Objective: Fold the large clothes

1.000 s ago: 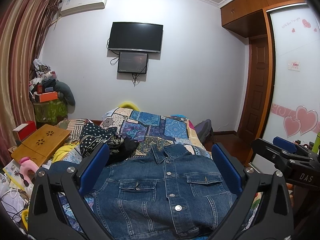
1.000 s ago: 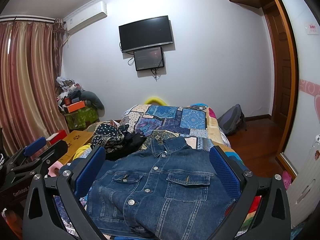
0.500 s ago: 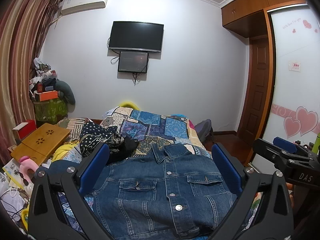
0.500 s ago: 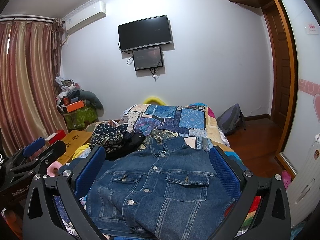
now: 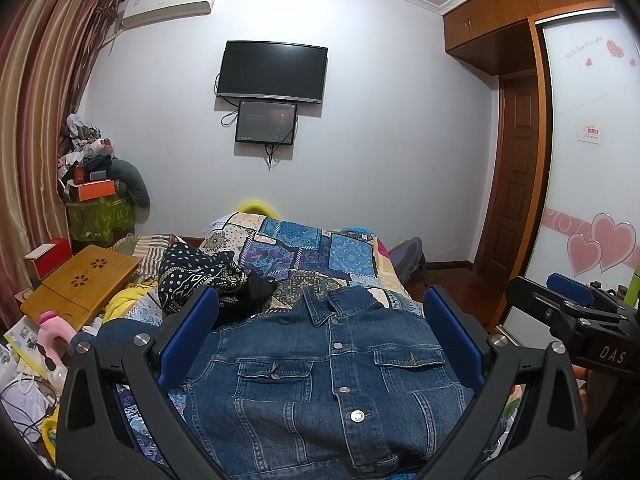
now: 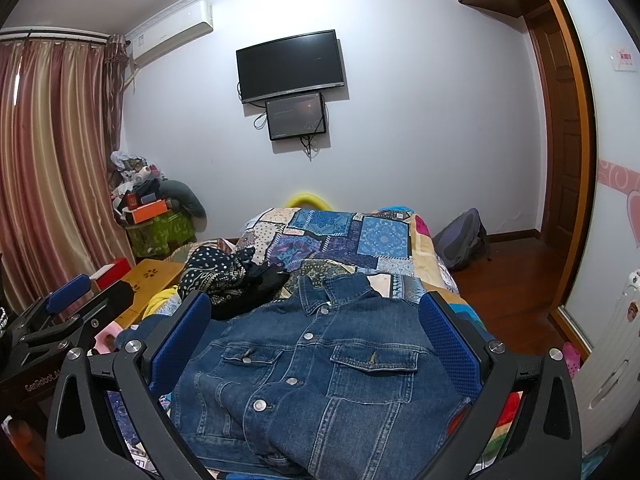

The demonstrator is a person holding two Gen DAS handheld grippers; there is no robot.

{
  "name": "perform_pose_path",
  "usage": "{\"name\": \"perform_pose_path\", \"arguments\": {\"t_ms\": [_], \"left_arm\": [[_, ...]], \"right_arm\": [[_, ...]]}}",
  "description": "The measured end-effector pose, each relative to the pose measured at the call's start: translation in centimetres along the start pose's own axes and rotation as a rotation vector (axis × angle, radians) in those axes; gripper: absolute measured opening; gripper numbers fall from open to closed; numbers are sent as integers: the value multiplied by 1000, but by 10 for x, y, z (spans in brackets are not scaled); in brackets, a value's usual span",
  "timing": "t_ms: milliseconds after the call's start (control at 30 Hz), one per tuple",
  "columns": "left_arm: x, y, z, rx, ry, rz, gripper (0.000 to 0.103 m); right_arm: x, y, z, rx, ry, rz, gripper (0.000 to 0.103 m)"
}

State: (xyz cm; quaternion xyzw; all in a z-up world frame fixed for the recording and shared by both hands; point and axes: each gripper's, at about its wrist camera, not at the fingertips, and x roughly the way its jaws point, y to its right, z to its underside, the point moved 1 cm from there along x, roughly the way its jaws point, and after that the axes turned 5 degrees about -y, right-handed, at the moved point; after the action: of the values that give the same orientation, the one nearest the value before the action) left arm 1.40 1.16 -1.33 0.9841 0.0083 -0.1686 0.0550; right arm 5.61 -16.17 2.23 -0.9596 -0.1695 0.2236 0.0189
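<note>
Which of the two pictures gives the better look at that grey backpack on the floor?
The right wrist view: the grey backpack sits in plain sight against the wall beside the bed. In the left wrist view, the backpack is partly hidden behind the bed's edge.

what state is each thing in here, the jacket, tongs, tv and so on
denim jacket: buttoned, front up, flat on the bed
left tongs: open, holding nothing
right tongs: open, holding nothing
dark patterned clothes: crumpled in a heap beyond the jacket
patchwork quilt: spread over the bed
television: screen dark
small screen: faintly lit
wooden door: shut
</note>
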Motion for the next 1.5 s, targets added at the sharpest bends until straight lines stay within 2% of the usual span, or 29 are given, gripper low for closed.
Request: {"name": "perform_pose_path", "arguments": {"t_ms": [600, 833, 1000, 1133, 1433, 1500], "left_arm": [[18, -6, 1, -12, -31, -7, 103], [34, -20, 0, -23, -52, -47, 103], [56, -47, 0, -55, -78, -117, 103], [77, -85, 3, -99, -104, -207, 103], [127, -213, 27, -250, -207, -477, 103], [136, -243, 39, -301, -240, -506, 103]], "right_arm": [[9, 6, 1, 5, -23, 3, 103], [24, 11, 2, 11, -63, 13, 103], [43, 16, -1, 15, -102, 29, 103], [63, 22, 0, 26, -143, 48, 103], [118, 34, 2, 46, -254, 105, 103], [126, 35, 1, 47, -271, 114, 103]]}}
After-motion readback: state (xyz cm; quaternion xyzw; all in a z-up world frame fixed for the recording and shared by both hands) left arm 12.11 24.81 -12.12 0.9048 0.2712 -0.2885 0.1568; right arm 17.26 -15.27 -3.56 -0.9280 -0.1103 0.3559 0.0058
